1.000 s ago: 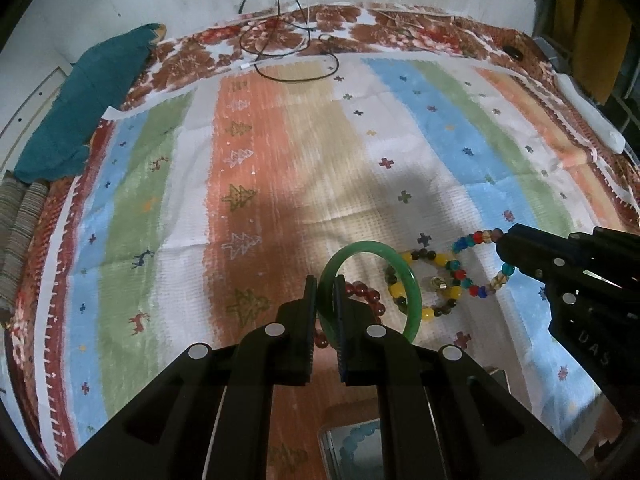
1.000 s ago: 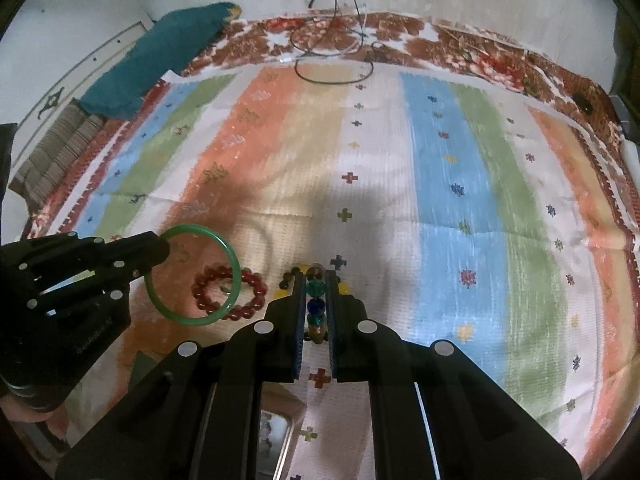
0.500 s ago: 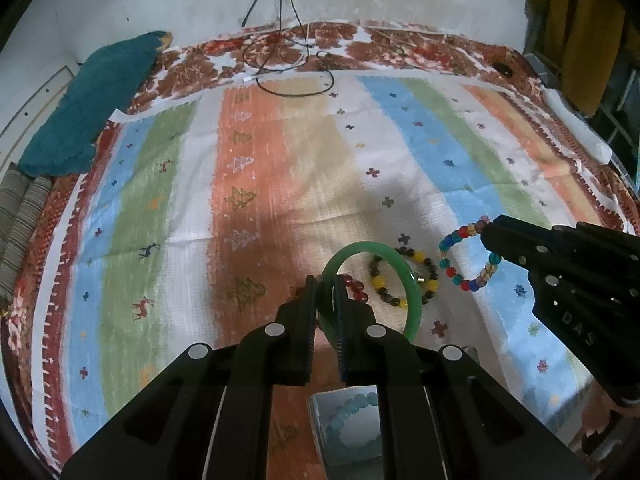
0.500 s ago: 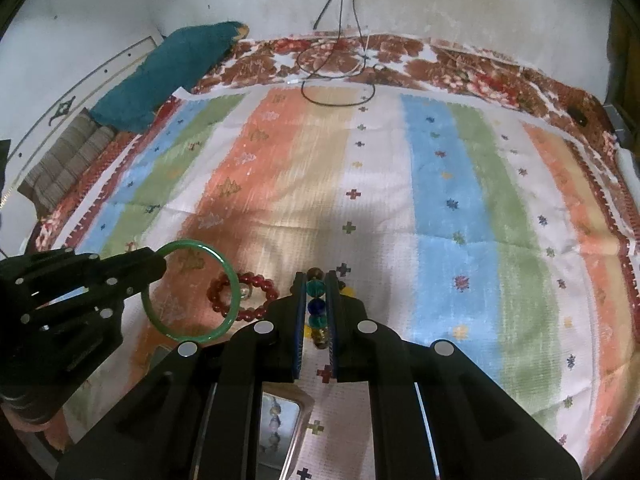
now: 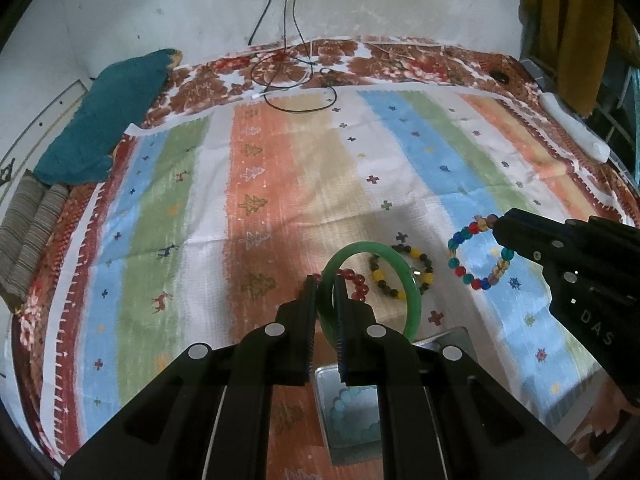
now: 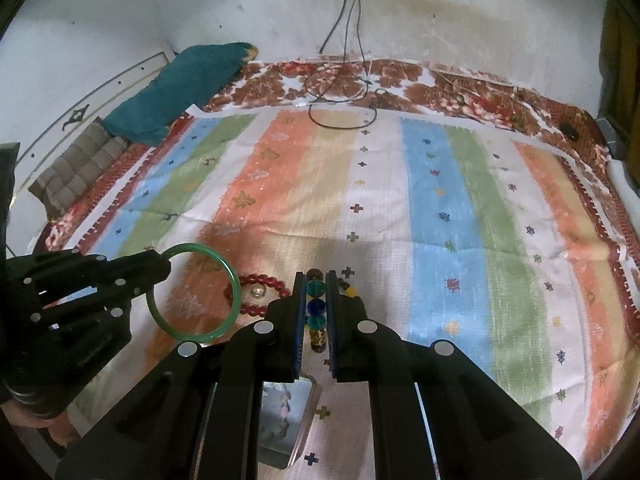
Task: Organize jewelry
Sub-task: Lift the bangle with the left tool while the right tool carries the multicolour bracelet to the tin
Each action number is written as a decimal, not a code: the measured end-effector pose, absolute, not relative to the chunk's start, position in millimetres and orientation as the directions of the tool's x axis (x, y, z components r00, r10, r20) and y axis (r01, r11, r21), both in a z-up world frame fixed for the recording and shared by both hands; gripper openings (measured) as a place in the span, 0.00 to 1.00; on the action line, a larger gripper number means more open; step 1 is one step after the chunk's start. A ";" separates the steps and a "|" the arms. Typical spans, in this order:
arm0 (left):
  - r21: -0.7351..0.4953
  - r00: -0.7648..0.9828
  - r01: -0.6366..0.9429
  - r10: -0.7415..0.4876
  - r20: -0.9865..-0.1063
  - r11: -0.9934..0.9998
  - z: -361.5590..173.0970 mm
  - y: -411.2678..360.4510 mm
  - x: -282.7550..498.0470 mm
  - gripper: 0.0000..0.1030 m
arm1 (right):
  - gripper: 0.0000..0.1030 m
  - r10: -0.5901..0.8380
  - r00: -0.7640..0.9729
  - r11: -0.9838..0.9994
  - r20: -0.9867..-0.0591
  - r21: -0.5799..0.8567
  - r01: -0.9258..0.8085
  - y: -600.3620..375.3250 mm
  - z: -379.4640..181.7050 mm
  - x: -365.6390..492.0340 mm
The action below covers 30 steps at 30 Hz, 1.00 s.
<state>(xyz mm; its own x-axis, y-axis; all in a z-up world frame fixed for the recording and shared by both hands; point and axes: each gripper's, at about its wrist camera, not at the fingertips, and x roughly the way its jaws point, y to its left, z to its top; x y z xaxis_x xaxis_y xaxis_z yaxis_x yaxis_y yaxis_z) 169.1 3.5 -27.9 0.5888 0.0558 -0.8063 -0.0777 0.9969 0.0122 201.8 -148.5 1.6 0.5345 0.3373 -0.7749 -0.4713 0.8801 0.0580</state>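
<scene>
My left gripper (image 5: 325, 280) is shut on a green bangle (image 5: 412, 280) and holds it above the striped cloth; it also shows in the right wrist view (image 6: 234, 288). My right gripper (image 6: 315, 280) is shut on a multicoloured bead bracelet (image 6: 315, 304), which hangs from its tip in the left wrist view (image 5: 460, 264). A red bead bracelet (image 6: 264, 280) and a yellow-and-dark bead bracelet (image 5: 384, 276) lie on the cloth below. A metal box (image 5: 348, 412) under the left gripper holds a pale blue bead bracelet (image 5: 352, 404).
A striped cloth (image 5: 280, 184) covers the bed. A teal pillow (image 5: 108, 120) and folded grey fabric (image 5: 28, 236) lie far left. Black cables (image 5: 292, 80) run down the wall onto the far edge. A second metal box (image 6: 288, 420) sits under the right gripper.
Both grippers have risen and drawn back from the cloth, each with its bracelet. The metal boxes have come into view beneath them.
</scene>
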 end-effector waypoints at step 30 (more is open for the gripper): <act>-0.006 0.613 -0.086 0.048 -0.789 0.996 -22.4 -0.8 124.7 0.08 | 0.10 0.371 0.530 0.847 -0.762 0.045 -0.529 -148.0 6.7 148.1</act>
<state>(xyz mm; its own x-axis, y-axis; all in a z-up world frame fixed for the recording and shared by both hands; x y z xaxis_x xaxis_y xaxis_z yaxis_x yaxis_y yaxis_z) 124.7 -0.8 -22.4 0.6128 0.0483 -0.7887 -0.0856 0.9963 -0.0056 148.1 -148.0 6.7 0.5301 0.3715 -0.7622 -0.5294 0.8472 0.0447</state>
